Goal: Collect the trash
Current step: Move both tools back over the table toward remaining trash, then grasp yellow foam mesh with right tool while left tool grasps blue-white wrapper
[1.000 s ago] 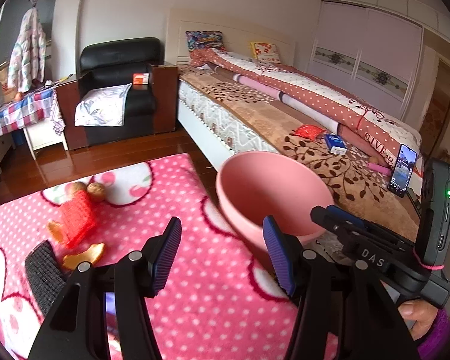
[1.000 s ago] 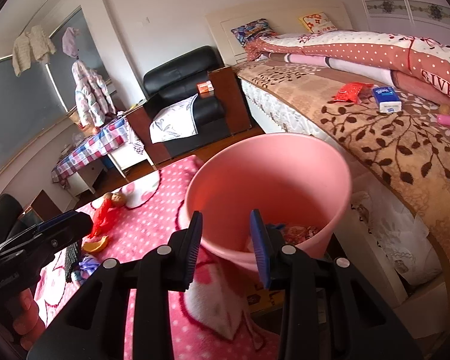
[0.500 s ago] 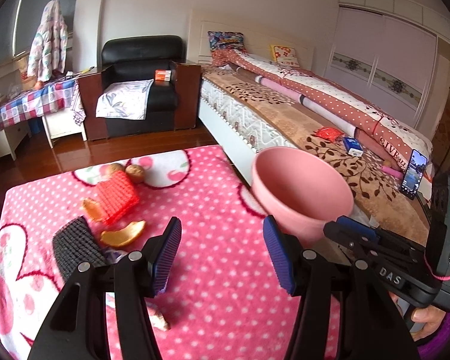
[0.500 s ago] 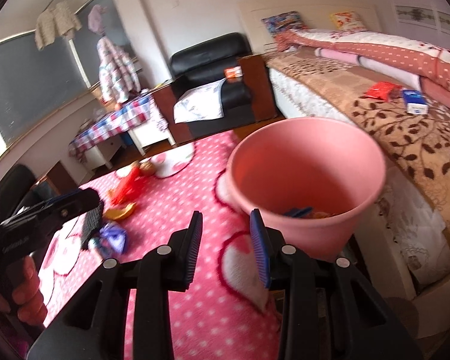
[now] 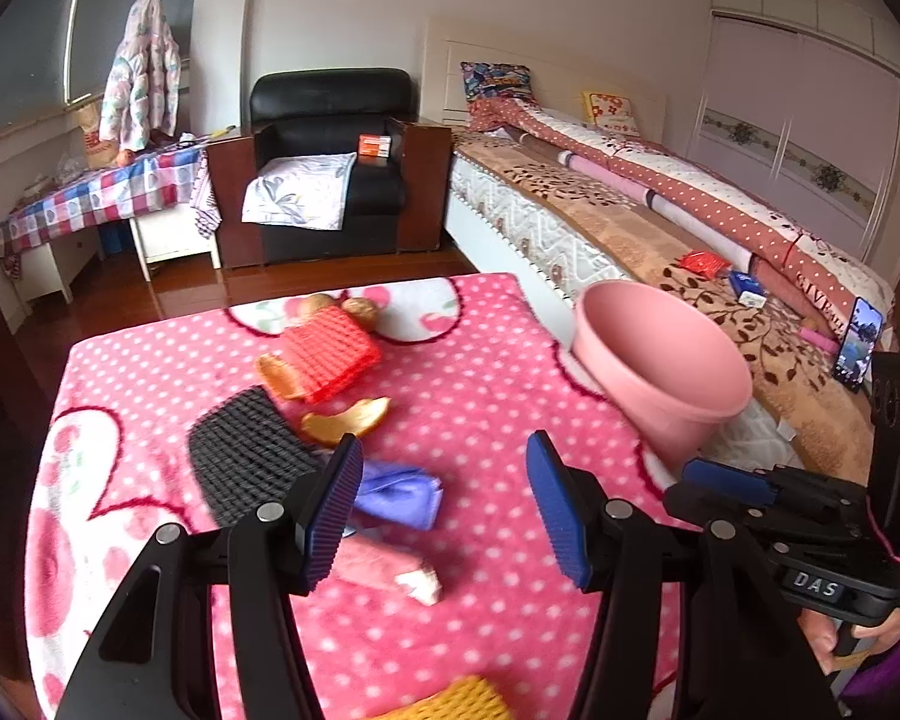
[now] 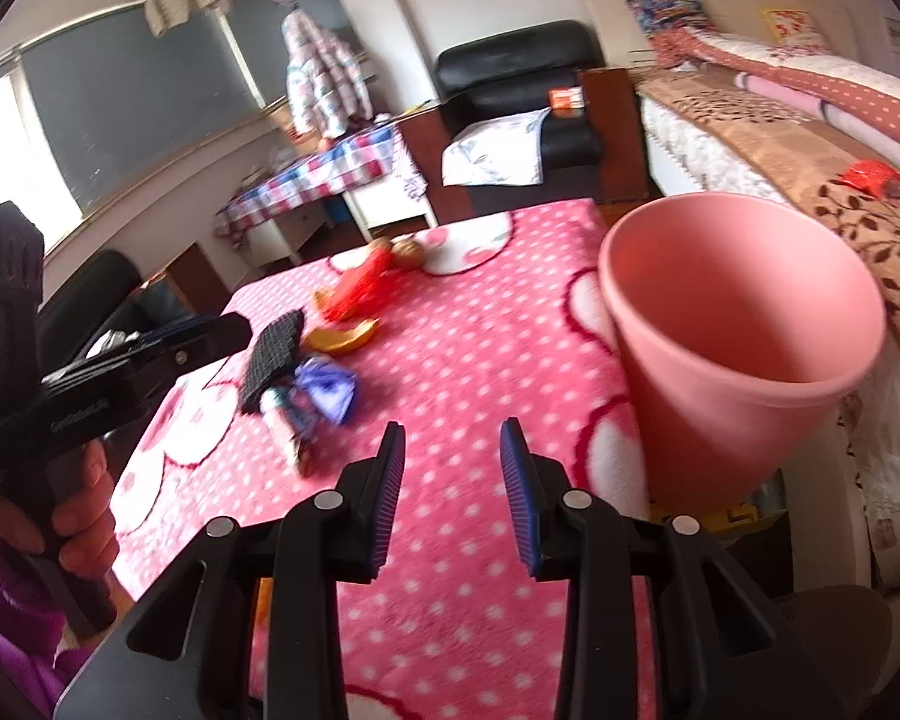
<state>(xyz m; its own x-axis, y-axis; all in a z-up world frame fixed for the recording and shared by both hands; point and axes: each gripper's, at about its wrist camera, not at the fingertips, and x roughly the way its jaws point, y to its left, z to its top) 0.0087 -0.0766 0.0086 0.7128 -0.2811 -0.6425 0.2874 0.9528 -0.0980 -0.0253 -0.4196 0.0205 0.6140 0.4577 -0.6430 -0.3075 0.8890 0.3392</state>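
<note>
A pink bin [image 5: 660, 372] [image 6: 738, 336] stands at the right edge of a table under a pink dotted cloth [image 5: 480, 360]. Trash lies on the cloth: red foam net [image 5: 330, 354] [image 6: 357, 288], orange peels [image 5: 345, 420] [image 6: 342, 336], black foam net [image 5: 240, 456] [image 6: 273, 354], purple wrapper [image 5: 399, 495] [image 6: 327, 390], a pink wrapper [image 5: 384, 570], two nuts [image 5: 360, 309], and a yellow net [image 5: 456, 702] at the near edge. My left gripper [image 5: 444, 510] is open and empty above the purple wrapper. My right gripper [image 6: 450, 492] is open and empty, left of the bin.
A bed [image 5: 630, 222] with a red packet [image 5: 702, 264], a blue box [image 5: 747, 288] and a phone [image 5: 858, 348] runs along the right. A black armchair [image 5: 330, 168] and a checked side table [image 5: 102, 192] stand behind. Wooden floor [image 5: 180, 294] lies beyond the table.
Both grippers pulled back from the bin and swung left toward the trash on the cloth. More trash came into view. Both stayed open and empty.
</note>
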